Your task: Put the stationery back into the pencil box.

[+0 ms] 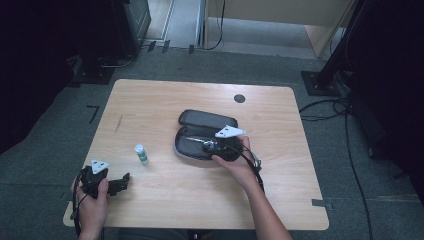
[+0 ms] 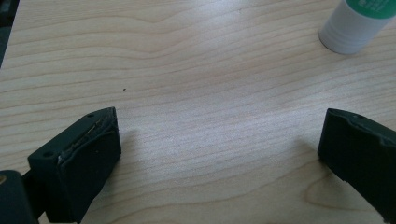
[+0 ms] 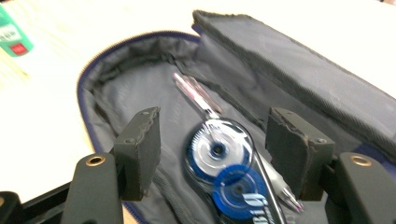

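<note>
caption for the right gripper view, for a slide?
Open right gripper poised over blue-and-clear correction tape dispenser and pen inside open grey fabric pencil case.

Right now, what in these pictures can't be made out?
- Correction tape: lower part cut off by the right gripper view's bottom edge.
- Pen: blurred; its lower length hidden under the tape.
- Glue stick: cut by the left gripper view's top edge; label unreadable.
- Pencil case contents: too small in the high view.

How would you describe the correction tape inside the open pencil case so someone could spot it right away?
Start at the light wooden table and find the open dark grey fabric pencil case near its middle. Inside, between the right gripper and its spread fingers, lies the clear-and-blue plastic correction tape dispenser. Its two round wheels set it apart from the slim pen beside it.
</note>
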`<state>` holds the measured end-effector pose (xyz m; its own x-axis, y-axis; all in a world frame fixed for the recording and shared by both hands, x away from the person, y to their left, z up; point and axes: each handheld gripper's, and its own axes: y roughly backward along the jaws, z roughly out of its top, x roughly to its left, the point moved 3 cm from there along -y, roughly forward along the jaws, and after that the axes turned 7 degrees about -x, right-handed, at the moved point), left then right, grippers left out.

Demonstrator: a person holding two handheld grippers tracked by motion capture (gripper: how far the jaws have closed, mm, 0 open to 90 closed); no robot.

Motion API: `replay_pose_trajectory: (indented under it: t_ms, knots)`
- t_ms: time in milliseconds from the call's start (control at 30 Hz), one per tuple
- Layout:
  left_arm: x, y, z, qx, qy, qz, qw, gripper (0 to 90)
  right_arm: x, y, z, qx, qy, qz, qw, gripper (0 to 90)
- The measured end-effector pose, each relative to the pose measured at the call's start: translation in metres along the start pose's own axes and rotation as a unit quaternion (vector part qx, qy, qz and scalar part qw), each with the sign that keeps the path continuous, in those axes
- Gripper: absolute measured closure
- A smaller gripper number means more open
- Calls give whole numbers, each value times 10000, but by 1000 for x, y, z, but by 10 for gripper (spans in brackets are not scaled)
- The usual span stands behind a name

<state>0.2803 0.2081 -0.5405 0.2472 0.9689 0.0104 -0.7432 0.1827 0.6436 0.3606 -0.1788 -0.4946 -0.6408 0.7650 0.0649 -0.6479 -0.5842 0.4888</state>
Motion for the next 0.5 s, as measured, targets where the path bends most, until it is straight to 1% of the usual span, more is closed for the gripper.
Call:
replay_pose_trajectory:
  t_ms: [167, 233, 400, 467, 500]
  knots:
    - [0, 0, 0, -1, 2, 0, 10000, 0, 11, 3, 7, -162, 14, 72, 9998, 364]
    - [0, 0, 0, 0, 1, 0, 10000, 0, 18, 4, 10, -222, 14, 114, 9997, 371]
    - [0, 0, 0, 0, 1, 0, 10000, 0, 38, 1, 20, -380, 47, 332, 9987, 385]
    - [0, 0, 0, 0, 1, 0, 10000, 0, 48, -3, 25, -395, 101, 390, 9984, 388]
    - [0, 0, 0, 0, 2, 0, 10000, 0, 51, -4, 26, -402, 116, 425, 9982, 388]
